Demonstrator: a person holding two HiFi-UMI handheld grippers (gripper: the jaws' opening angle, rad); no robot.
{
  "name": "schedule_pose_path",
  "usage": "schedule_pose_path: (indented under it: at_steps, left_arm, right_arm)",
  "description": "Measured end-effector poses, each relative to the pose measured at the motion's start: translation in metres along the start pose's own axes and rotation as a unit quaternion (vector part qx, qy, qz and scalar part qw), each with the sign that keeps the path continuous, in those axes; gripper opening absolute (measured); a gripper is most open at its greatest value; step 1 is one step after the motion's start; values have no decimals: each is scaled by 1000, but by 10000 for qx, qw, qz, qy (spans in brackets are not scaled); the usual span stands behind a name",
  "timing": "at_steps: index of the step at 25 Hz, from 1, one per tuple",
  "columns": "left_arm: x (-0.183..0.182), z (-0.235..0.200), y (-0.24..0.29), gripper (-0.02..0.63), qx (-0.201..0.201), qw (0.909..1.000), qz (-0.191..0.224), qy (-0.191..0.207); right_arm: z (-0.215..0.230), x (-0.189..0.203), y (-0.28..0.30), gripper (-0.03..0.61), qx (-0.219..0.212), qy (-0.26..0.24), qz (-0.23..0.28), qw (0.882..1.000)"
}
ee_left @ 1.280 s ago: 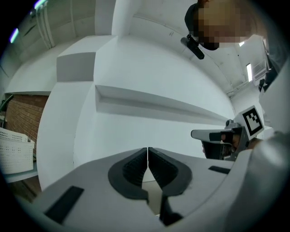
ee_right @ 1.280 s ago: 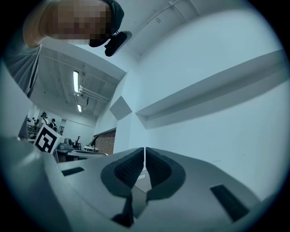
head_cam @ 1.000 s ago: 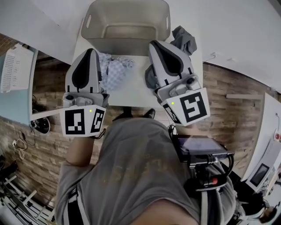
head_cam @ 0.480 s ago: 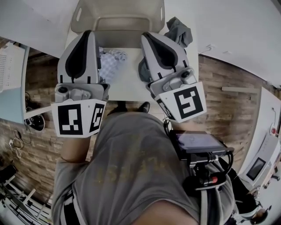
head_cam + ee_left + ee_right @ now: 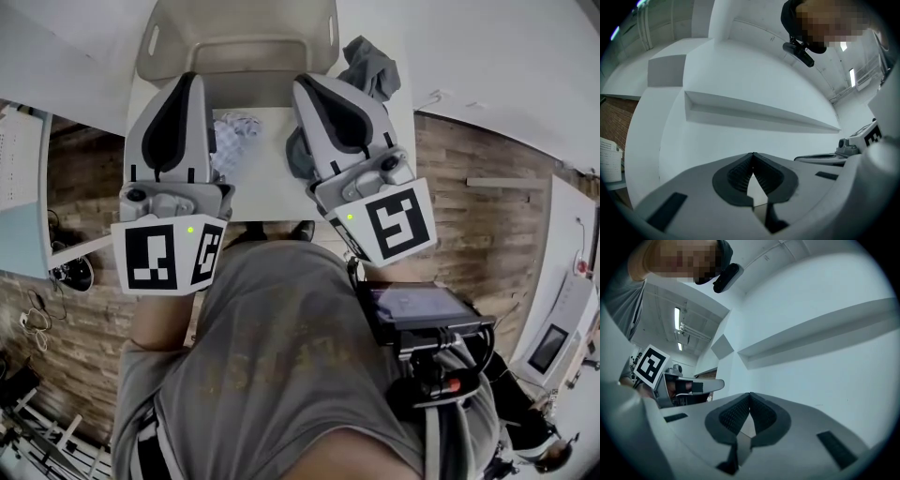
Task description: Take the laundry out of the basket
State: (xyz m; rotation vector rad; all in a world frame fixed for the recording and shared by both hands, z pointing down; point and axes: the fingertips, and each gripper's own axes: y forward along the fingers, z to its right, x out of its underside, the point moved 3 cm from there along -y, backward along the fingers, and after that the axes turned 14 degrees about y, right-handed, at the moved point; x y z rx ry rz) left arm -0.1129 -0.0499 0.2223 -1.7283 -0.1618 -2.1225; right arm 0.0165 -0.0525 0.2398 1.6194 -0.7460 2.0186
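**One basket, three pieces of laundry, two tools**

There is one basket (image 5: 234, 37), standing at the far end of one white bench (image 5: 267, 192). I count three pieces of laundry, all outside the basket. One is a pale blue patterned cloth (image 5: 232, 145). One is a dark grey garment (image 5: 370, 66) just beside the basket's right end. The third is a grey piece (image 5: 295, 155), largely hidden under a tool, so I cannot tell whether it is a separate item. There are two tools, the left tool (image 5: 190, 80) and the right tool (image 5: 305, 84), held by one person (image 5: 281, 375). Each carries one cube, making two: the left marker cube (image 5: 169, 253) and the right marker cube (image 5: 394, 220).
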Motion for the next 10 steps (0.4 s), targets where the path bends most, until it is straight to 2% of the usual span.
schedule_pose_path:
  at_steps: [10]
  left_arm:
    - [4, -3, 9, 8, 92, 9999, 4, -85]
  right_arm:
    - [3, 0, 5, 8, 76, -32, -43, 10000]
